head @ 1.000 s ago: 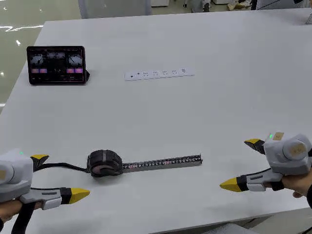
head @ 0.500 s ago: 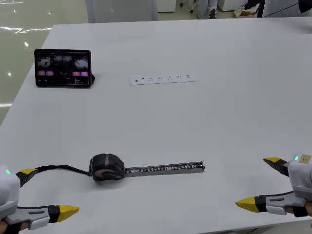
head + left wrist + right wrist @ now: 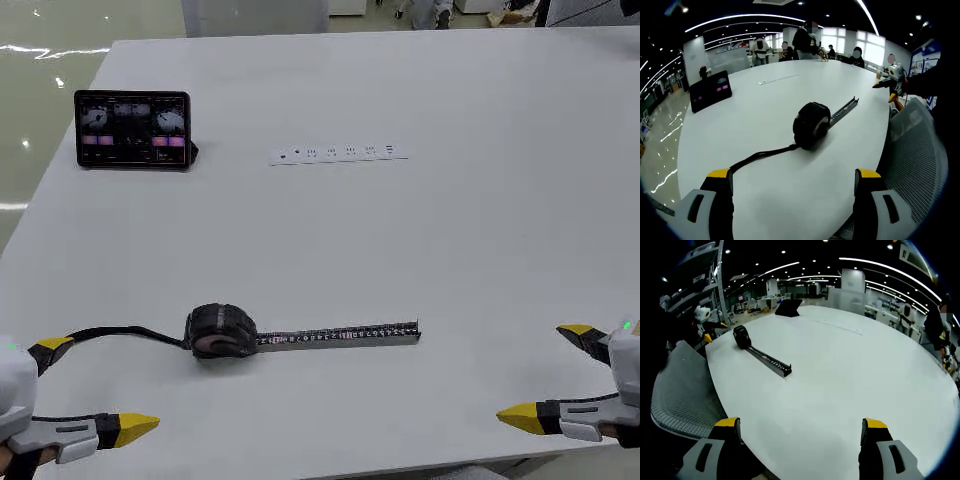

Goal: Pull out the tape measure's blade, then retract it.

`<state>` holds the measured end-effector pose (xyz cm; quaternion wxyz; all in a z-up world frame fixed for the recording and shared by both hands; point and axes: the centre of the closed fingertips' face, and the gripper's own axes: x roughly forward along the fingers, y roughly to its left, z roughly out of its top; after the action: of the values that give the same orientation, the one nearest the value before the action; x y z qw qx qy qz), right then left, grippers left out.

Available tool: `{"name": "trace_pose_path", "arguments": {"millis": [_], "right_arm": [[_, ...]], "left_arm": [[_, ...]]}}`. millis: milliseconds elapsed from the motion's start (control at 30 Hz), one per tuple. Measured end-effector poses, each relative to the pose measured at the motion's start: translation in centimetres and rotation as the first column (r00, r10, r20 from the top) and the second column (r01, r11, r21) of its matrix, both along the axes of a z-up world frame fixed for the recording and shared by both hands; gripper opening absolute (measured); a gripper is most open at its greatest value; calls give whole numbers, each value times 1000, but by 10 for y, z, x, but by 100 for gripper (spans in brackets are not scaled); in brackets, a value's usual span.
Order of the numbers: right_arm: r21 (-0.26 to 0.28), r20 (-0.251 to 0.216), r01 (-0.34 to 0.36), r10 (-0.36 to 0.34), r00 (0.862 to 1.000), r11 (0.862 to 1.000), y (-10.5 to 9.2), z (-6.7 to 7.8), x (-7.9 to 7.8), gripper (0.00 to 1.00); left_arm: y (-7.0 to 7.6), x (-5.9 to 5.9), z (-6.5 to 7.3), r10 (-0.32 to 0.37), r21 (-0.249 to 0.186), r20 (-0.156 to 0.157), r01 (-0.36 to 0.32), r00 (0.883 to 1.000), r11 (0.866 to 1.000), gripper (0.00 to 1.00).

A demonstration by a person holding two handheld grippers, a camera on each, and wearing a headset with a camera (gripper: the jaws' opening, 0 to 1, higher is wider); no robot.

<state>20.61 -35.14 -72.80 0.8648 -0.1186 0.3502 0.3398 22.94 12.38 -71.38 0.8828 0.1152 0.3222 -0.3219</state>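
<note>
Tape measure (image 3: pixel 220 332) sits near the front edge of the tabletop (image 3: pixel 420 230), its blade (image 3: pixel 340 335) out flat toward the right gripper (image 3: pixel 545 373) and its strap (image 3: pixel 120 332) trailing toward the left gripper (image 3: pixel 98 385). Both grippers are released, jaws spread, grasping nothing, well apart from the tape measure. Pull-out looks done and retraction is not yet done, so next 1 gripper should pin the case while the other feeds the blade in; the front edge is close, with open room toward the tablet (image 3: pixel 132 129) and power strip (image 3: pixel 338 153).

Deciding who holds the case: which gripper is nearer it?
The left gripper: the case and its strap lie toward it, while the right gripper is off beyond the blade tip.
</note>
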Motion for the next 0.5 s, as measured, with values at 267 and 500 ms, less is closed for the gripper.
{"name": "trace_pose_path", "arguments": {"millis": [267,500], "right_arm": [[-4,-5,10,-10,1000,1000,-5,-3,0,99],[-1,-9,11,-11,1000,1000,-3,-3,1,99]], "left_arm": [[-4,2,2,-11,0,7,11,1000,1000,99],[-4,3,5,-6,1,11,6,1000,1000,99]]}}
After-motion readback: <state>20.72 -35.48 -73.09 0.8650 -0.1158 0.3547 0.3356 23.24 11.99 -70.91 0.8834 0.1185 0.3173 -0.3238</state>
